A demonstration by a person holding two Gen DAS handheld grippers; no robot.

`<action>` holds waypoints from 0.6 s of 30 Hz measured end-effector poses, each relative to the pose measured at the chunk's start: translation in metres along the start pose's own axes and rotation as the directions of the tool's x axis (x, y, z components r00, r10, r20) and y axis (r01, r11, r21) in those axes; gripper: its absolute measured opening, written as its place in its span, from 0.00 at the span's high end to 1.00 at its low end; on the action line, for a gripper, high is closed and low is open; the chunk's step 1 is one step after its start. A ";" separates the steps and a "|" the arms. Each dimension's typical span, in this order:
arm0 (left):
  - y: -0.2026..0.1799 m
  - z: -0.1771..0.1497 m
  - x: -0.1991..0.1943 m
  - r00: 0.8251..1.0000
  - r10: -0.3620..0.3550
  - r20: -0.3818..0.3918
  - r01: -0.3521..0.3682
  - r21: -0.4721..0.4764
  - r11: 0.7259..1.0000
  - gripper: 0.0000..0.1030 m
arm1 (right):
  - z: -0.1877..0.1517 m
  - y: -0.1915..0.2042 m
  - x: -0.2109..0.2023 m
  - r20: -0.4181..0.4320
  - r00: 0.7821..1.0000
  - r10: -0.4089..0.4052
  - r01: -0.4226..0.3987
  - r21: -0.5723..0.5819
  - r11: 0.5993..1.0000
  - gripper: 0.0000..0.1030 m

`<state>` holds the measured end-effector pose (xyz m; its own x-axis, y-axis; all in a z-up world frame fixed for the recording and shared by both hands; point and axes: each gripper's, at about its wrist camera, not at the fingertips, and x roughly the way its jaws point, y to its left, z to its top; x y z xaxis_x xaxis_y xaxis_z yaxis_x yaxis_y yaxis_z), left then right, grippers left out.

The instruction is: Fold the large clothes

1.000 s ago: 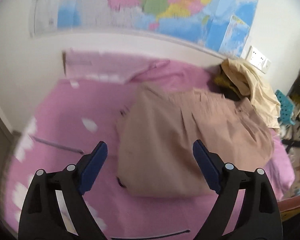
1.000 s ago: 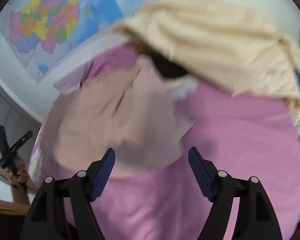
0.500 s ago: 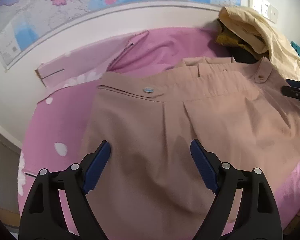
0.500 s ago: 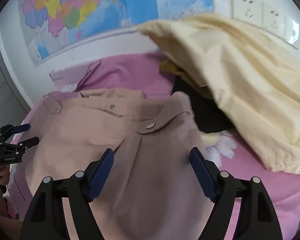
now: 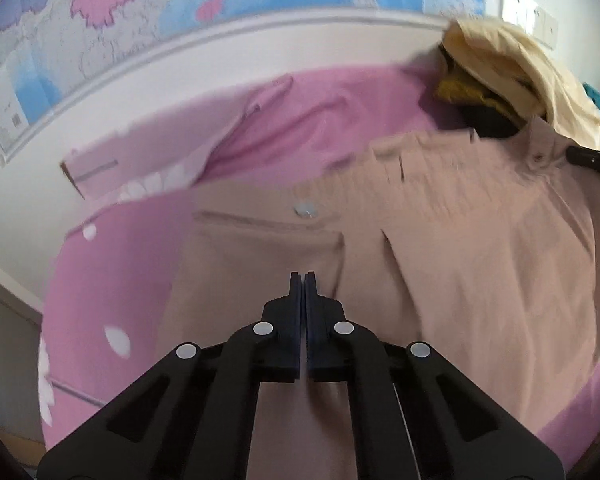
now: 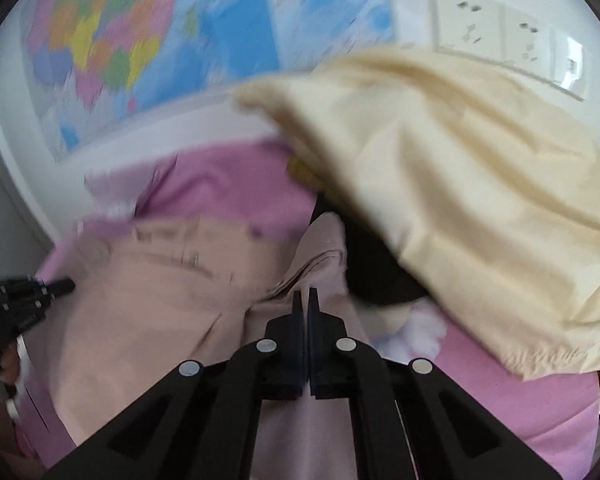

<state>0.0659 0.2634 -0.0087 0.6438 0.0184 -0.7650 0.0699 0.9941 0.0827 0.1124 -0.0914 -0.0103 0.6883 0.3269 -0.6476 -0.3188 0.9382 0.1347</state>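
On the pink floral bed sheet (image 5: 112, 280), closest to both cameras, lies the large tan woven garment (image 5: 460, 264), soft and creased, with a buttoned waistband, pleats and belt loops. The left gripper (image 5: 304, 280) has its dark blue fingers pressed together, pinched on the tan cloth just below the waistband; whether fabric sits between the tips is hard to see. The right gripper (image 6: 305, 300) likewise has its fingers together, clamped on a bunched, ridged fold of the same garment (image 6: 148, 320) at its far corner. The garment's long axis runs across the bed from one gripper to the other, its waistband edge turned toward the wall.

Just beyond it, a pale yellow crumpled cloth (image 6: 460, 208) drapes over a dark black item (image 6: 376, 276) and a mustard-yellow piece (image 5: 460, 90), crowding the garment's corner. A lilac pillowcase (image 5: 160, 156) lies by the wall. Farther back hang a colourful wall map (image 6: 140, 48) and white wall sockets (image 6: 508, 40).
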 end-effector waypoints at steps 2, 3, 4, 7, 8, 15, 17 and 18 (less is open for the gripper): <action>0.007 0.015 0.001 0.999 -0.026 0.024 0.027 -0.036 0.999 0.98 | 0.008 -0.011 0.002 0.032 0.999 0.006 -0.008 0.051 0.999 0.98; 0.009 0.019 0.003 0.999 -0.036 0.030 0.038 -0.051 0.998 0.98 | 0.010 -0.015 0.006 0.034 0.999 0.001 -0.004 0.068 0.998 0.98; 0.013 0.026 0.009 0.999 -0.040 0.035 0.043 -0.077 0.996 0.98 | 0.010 -0.018 0.015 0.020 1.000 -0.021 0.020 0.068 0.997 0.98; 0.009 0.026 0.035 0.998 -0.043 -0.037 0.041 -0.068 0.997 0.93 | -0.001 -0.025 0.053 -0.114 0.991 -0.064 0.073 0.076 0.994 0.96; 0.009 0.024 0.041 0.997 -0.036 -0.064 0.032 -0.071 0.997 0.86 | -0.007 -0.029 0.061 -0.163 0.985 -0.058 0.075 0.098 0.992 0.94; 0.054 -0.026 -0.030 0.997 -0.036 0.067 0.050 -0.215 0.975 0.40 | -0.026 -0.049 -0.027 -0.052 0.995 0.081 -0.069 0.201 0.977 0.36; 0.067 -0.051 -0.054 0.995 -0.061 0.080 0.079 -0.250 0.965 0.35 | -0.047 -0.059 -0.061 -0.042 0.978 0.202 -0.183 0.270 0.945 0.29; 0.072 -0.064 -0.063 0.994 -0.084 0.073 0.100 -0.262 0.960 0.35 | -0.058 -0.062 -0.070 -0.048 0.969 0.244 -0.220 0.292 0.931 0.26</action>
<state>-0.0185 0.3412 0.0041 0.6895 -0.0729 -0.7206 -0.0683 0.9839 -0.1650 0.0459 -0.1788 -0.0162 0.5577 0.5402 -0.6303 -0.2583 0.8345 0.4867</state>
